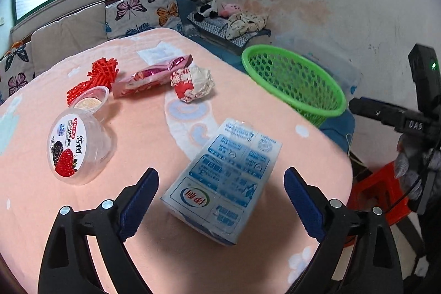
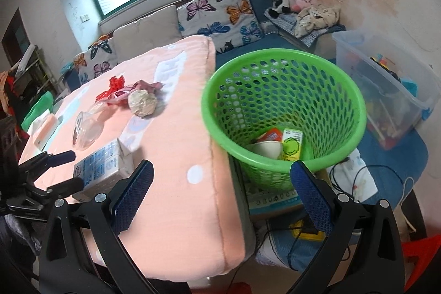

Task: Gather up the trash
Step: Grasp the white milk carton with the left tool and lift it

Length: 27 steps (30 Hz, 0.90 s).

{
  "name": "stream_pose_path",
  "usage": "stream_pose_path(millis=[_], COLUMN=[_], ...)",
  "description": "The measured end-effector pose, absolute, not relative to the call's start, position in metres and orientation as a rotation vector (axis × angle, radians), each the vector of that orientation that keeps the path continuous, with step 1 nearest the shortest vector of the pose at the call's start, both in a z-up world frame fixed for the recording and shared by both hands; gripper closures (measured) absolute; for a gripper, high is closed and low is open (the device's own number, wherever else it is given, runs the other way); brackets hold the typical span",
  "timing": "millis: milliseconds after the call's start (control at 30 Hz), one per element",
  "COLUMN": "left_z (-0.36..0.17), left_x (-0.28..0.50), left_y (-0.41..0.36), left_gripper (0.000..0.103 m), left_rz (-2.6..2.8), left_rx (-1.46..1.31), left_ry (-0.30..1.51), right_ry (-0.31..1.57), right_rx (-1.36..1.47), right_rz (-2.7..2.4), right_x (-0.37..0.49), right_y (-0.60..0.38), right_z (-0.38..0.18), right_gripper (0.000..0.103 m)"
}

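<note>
Pink quilted cloth covered the worktop (image 1: 41, 211), and on it, between the spread jaws of the left gripper (image 1: 220, 207), lay a blue-and-white milk carton (image 1: 223, 183) on its side; the pads flanked it without touching. The remaining litter sat toward ten and eleven o'clock in the left wrist view: a clear yogurt cup (image 1: 80, 145), a small tub (image 1: 92, 101), red foam netting (image 1: 96, 76), a pink wrapper (image 1: 154, 76) and a crumpled paper ball (image 1: 193, 83). The green basket (image 2: 284, 112) stood off the worktop's edge, at two o'clock from the left gripper, already holding a few pieces. The right gripper (image 2: 220, 200) hung with its jaws wide and nothing between them, straddling the worktop's edge and the basket's rim. To take the carton well, the left gripper would probably need to settle lower, square its pads on the long flat sides, and squeeze gently, since thin card may buckle. The carton's near corner looked blurred, whether it was empty could not be told, and the basket's contents were partly masked by its wall.
</note>
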<state>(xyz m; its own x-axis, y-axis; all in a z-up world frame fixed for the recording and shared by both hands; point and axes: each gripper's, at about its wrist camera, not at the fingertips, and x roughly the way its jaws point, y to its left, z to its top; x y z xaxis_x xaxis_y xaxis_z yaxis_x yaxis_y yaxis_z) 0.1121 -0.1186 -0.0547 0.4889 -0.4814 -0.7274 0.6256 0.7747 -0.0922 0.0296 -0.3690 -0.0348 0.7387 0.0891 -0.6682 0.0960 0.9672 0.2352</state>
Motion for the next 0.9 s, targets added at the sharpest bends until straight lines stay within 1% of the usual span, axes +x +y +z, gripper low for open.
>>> stream_pose_path(millis=[533,633,900], left_z=[-0.077,-0.080,-0.080], left_x=[0.122,0.122,0.117], left_y=[-0.135,-0.136,-0.135], left_gripper=[0.014,0.018,0.021], left_rz=[-0.683,-0.692,-0.698], left_rx=[0.282,0.285,0.286], left_ry=[0.833,0.835,0.814], right_ry=[0.782,0.785,0.791], right_rx=[0.246,0.241,0.237], right_rz=[0.042,0.045,0.052], right_x=[0.040,0.040,0.042], right_y=[-0.352,-0.351,-0.348], right_z=[-0.043,-0.044,-0.045], right_gripper=[0.004,0.004,0.004])
